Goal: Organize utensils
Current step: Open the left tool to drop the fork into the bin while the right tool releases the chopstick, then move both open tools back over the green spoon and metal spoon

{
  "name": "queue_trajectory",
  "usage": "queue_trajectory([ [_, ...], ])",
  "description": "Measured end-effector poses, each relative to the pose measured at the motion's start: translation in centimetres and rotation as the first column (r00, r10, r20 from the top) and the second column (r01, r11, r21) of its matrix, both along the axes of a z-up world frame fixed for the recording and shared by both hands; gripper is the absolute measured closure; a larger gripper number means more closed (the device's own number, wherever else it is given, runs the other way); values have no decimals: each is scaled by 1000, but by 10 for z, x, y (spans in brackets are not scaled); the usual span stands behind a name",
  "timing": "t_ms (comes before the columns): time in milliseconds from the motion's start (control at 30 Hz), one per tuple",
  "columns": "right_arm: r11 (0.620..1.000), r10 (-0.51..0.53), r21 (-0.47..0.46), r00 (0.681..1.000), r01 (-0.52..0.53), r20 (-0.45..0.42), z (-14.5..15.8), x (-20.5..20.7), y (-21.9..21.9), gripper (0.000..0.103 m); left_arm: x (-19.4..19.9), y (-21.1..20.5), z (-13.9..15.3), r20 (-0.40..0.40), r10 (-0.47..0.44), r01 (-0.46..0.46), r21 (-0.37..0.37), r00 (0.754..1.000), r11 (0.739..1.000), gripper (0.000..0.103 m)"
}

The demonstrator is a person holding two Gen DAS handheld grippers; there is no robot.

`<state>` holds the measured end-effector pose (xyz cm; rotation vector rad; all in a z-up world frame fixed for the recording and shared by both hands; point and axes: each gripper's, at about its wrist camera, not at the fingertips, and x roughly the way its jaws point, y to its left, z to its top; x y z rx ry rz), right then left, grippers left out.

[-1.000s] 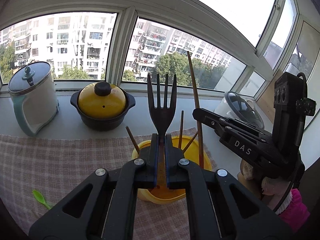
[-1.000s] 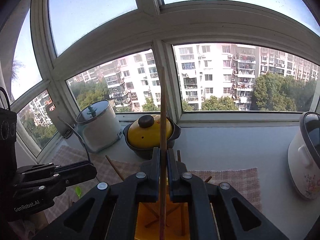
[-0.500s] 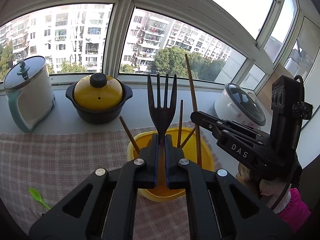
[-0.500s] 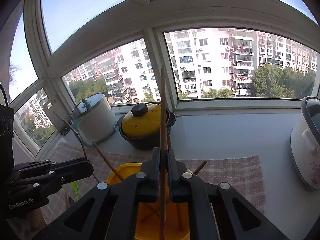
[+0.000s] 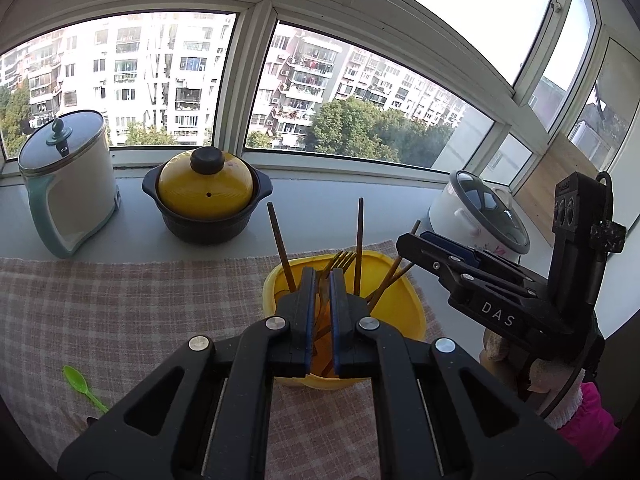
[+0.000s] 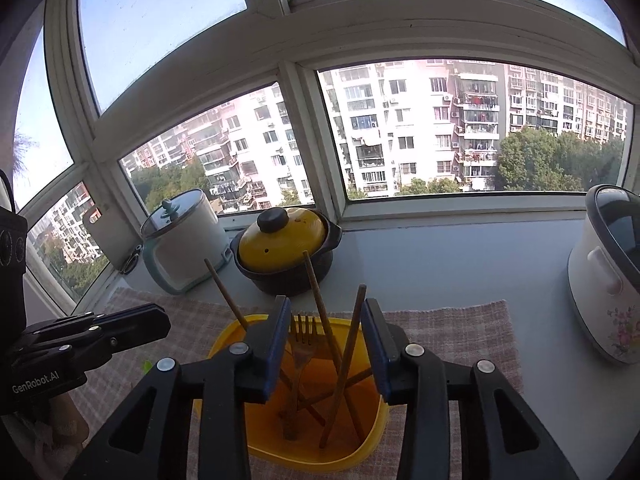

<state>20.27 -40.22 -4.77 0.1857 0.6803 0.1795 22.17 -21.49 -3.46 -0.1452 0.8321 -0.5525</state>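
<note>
A yellow tub [image 5: 408, 312] [image 6: 232, 330] stands on a checked cloth and holds several brown chopsticks [image 5: 359, 240] [image 6: 346, 354] and a wooden fork [image 5: 338, 261] [image 6: 301, 344]. My left gripper [image 5: 321, 280] hangs over the tub's near rim with its jaws slightly apart; the fork stands loose between them. My right gripper [image 6: 325, 312] is open wide above the tub, with the fork and chopsticks standing free between its fingers. Each gripper shows in the other's view: the right one [image 5: 424, 242], the left one [image 6: 152, 320].
A green plastic spoon [image 5: 80, 382] lies on the cloth [image 5: 140, 300] at the left. A yellow-lidded dark pot [image 5: 206, 200] [image 6: 286, 248], a white kettle [image 5: 66, 180] [image 6: 186, 236] and a white rice cooker [image 5: 478, 216] [image 6: 608, 280] stand along the windowsill.
Both grippers lowered over the tub. The left let go of the fork and the right let go of a chopstick; both now stand in the tub. The right jaws opened wide.
</note>
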Motion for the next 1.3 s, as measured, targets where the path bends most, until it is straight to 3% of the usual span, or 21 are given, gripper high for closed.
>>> queue_trajectory([
  [400, 999, -11, -36, 1000, 12, 29, 11, -29, 6, 38, -21, 28, 3, -3, 24, -24, -10, 1000, 1000, 99],
  [467, 999, -10, -34, 999, 12, 35, 13, -35, 7, 30, -25, 35, 4, -2, 29, -29, -8, 1000, 1000, 99],
  [767, 997, 51, -68, 996, -46, 71, 19, -64, 28, 7, -41, 82, -4, -15, 90, -90, 20, 996, 996, 99],
  [833, 995, 75, -70, 995, -70, 71, 19, -67, 36, 0, -45, 97, -6, -14, 120, -120, 26, 993, 992, 90],
  [900, 993, 97, -76, 993, -92, 70, 18, -69, 44, 0, -50, 112, -8, -2, 156, -156, 38, 988, 987, 71],
  [967, 990, 127, -77, 990, -122, 63, 17, -70, 53, 0, -55, 129, -11, -3, 189, -188, 58, 982, 980, 66],
  [1300, 962, 254, -101, 967, -252, 8, -1, -71, 104, 0, -81, 203, -46, -107, 313, -300, 121, 944, 946, 65],
])
